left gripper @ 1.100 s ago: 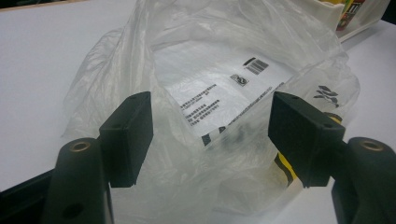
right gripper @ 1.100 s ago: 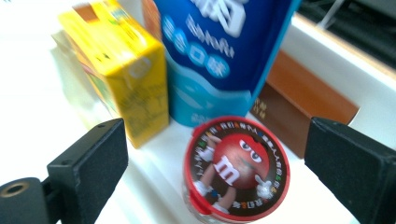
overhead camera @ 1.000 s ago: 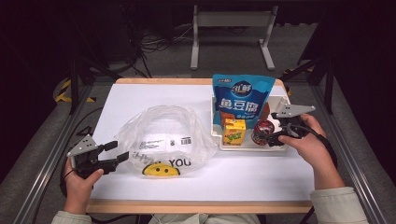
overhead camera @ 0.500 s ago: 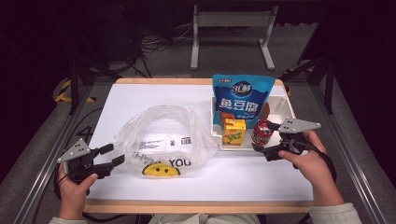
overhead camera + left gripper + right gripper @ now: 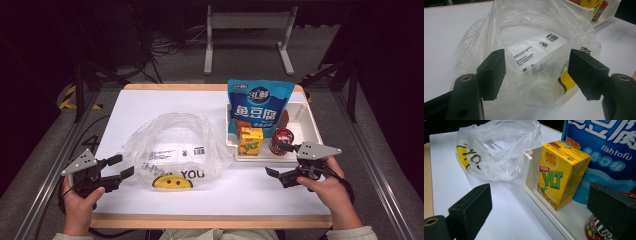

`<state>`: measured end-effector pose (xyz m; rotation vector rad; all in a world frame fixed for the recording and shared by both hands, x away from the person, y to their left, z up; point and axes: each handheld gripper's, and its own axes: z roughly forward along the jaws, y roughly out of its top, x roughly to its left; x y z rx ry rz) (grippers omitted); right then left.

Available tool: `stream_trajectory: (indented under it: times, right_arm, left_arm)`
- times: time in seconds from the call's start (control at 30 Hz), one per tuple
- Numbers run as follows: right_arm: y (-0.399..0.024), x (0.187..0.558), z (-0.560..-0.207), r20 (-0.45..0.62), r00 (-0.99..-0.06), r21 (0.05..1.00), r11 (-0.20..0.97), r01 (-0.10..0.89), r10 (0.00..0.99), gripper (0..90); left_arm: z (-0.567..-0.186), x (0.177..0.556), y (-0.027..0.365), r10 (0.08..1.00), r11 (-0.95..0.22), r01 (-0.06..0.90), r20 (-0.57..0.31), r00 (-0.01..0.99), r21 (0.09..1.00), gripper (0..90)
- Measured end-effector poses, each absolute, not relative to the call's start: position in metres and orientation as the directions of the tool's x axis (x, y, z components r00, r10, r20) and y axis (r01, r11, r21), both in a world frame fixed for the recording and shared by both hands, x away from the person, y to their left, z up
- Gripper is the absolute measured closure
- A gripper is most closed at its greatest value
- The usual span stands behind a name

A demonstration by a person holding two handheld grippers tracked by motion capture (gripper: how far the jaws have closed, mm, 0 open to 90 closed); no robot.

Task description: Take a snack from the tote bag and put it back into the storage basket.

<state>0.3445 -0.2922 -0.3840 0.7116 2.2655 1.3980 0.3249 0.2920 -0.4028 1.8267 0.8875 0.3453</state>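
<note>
A: Logging jaw states first. Left gripper (image 5: 119,167) is sitting with both jaws spread wide, nothing between them; right gripper (image 5: 281,162) is likewise gaping and empty.

B: Noting where the work things are lying. Plastic bag (image 5: 175,150) is resting at table centre, just off the left jaws at about 2 o'clock, its mouth gaping toward them. Yellow drink carton (image 5: 250,140) is standing upright in the white tray (image 5: 307,114), with the red can (image 5: 281,140) at its 3 o'clock and the blue pouch (image 5: 257,107) behind.

A: Judging the deciding relation: carton is lying at 11 o'clock from the right jaws, long axis vertical, and the right hand is much nearer. Left is better placed for the bag rim.
</note>
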Motion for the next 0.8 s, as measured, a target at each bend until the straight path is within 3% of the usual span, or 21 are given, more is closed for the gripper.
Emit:
stream_trajectory:
  times: [0.53,0.8]
  right_arm:
    - [-0.286,0.340,-0.417,-0.044,-0.768,0.920,0.325,0.218,0.640,6.0]
    - [-0.285,0.339,-0.433,-0.056,-0.766,0.903,0.361,0.236,0.640,6.2]
  left_arm:
    - [-0.407,0.318,0.293,0.693,-0.199,0.405,-0.164,0.702,0.892,31.1]
    - [-0.409,0.319,0.290,0.688,-0.206,0.409,-0.166,0.707,0.889,31.1]
